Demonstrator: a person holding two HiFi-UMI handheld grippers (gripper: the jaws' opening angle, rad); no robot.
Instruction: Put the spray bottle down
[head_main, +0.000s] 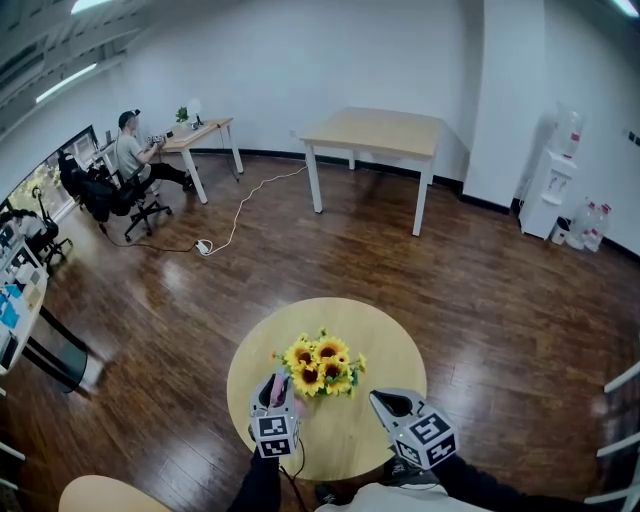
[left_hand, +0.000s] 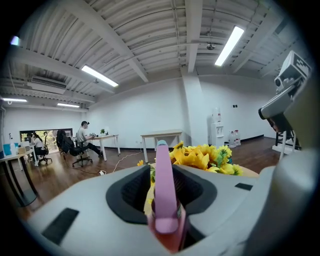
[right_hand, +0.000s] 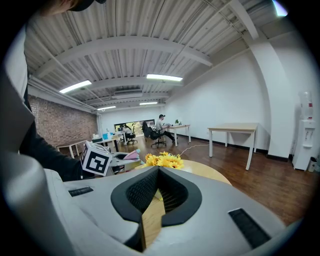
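Spray bottle (head_main: 278, 383), pink, stands on the round table (head_main: 390, 335) just left of the sunflowers (head_main: 322, 364) in the head view. The left gripper (head_main: 273, 393) sits around it, and the right gripper (head_main: 392, 403) hovers to the right of the sunflowers, apart from them. Well beyond the sunflowers are a rectangular table (head_main: 375, 130), a white cable (head_main: 250, 195) on the floor, a person at a desk (head_main: 130, 152) and a water dispenser (head_main: 553, 190).

In the left gripper view the bottle's pink head (left_hand: 164, 190) rises between the jaws. The jaws stand apart, with a gap on each side of the head, so they do not press on it. The sunflowers (left_hand: 205, 157) crowd close behind and to the right of the bottle, blocking the way forward.

In the right gripper view the jaws are drawn together at the tips with nothing between them; only tabletop shows below. The sunflowers (right_hand: 163, 160) lie straight ahead, and the left gripper's marker cube (right_hand: 96, 161) is to their left.
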